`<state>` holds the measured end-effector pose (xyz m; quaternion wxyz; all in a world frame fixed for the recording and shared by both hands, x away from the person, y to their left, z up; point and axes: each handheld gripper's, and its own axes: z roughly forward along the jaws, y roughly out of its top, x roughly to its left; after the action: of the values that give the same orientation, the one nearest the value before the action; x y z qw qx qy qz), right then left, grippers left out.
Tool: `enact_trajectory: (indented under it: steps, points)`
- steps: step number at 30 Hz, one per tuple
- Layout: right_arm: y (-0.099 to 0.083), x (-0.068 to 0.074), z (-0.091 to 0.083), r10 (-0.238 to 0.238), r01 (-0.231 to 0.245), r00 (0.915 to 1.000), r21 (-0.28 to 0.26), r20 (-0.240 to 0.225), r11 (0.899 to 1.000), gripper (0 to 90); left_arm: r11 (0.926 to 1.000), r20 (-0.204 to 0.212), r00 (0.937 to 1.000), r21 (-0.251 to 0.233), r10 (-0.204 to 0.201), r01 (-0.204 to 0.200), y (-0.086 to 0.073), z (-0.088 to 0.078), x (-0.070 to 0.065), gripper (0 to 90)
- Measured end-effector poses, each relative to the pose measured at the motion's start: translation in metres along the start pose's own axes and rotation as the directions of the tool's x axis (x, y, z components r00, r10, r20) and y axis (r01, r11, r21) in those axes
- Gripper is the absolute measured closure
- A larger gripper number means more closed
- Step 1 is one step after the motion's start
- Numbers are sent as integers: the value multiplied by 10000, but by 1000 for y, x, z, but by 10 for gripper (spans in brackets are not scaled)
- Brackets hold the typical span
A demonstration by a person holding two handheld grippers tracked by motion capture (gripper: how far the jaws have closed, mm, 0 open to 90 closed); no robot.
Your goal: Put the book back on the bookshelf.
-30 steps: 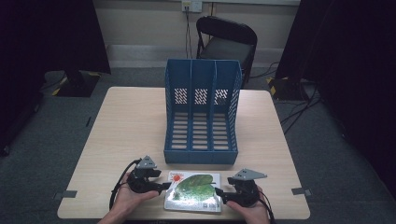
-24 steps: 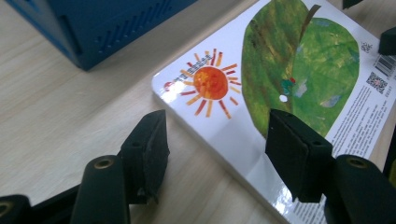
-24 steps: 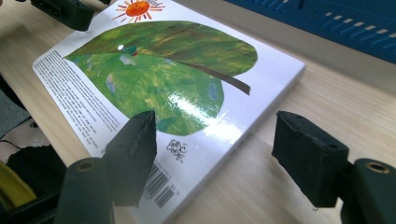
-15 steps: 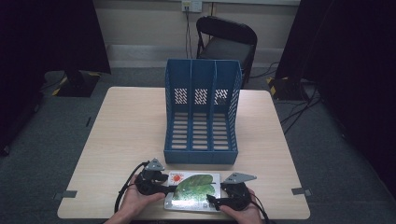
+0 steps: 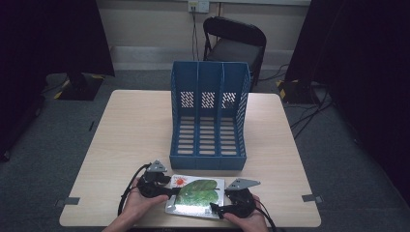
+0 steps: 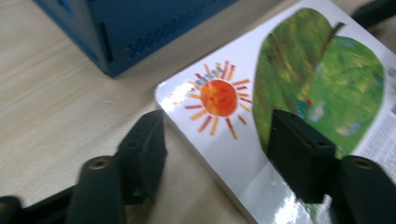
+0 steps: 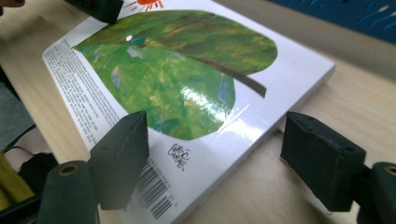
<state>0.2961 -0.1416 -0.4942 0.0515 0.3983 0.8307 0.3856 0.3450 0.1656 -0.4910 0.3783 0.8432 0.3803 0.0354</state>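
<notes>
A picture book (image 5: 196, 193) with a green leaf and an orange sun on its white cover lies flat near the table's front edge. My left gripper (image 5: 171, 192) is at its left end. In the left gripper view, one jaw rests on the wood beside the book (image 6: 322, 79) and the other hovers over the cover, and the left gripper (image 6: 219, 135) has just been opening. My right gripper (image 5: 216, 210) is at the near right corner. In the right gripper view its jaws (image 7: 219, 135) straddle the book (image 7: 177, 70) with a gap at the edge, and they too have just been opening.
A blue three-slot file holder (image 5: 208, 121) stands upright just behind the book, its open side towards me. The wooden table (image 5: 135, 130) has bare room to the left and right of it. A black chair (image 5: 234, 43) stands beyond the far edge.
The right gripper has shifted a little left, onto the book's near right corner. The left gripper has edged slightly closer to the book's left end. The book has stayed flat.
</notes>
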Motion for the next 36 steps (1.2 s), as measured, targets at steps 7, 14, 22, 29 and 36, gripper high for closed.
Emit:
enact_trajectory:
  steps: [7, 14, 22, 29, 36]
  points:
    - [-1, 2, -1, -101, 101, 9999, 16, -114, 9999, 230, 9994, 177, 9994, -200, -287, 290, 2, 4, 1, 241]
    - [-2, 4, -1, -211, 213, 9994, 80, -265, 9997, 230, 9999, 9, 10000, -122, 0, 1, 3, 6, -2, 211]
    - [-5, 7, -2, -393, 400, 9983, 167, -420, 9991, 184, 9986, 142, 9991, -338, -401, 406, 2, 6, -1, 203]
    - [-4, 9, -1, -552, 565, 9971, 239, -532, 9981, 126, 9897, 840, 9887, -603, -1243, 1295, 1, 3, 6, 197]
    - [-5, 11, 0, -768, 787, 9955, 326, -559, 9964, 84, 9755, 1416, 9748, -1132, -1723, 1888, 3, -7, 11, 222]
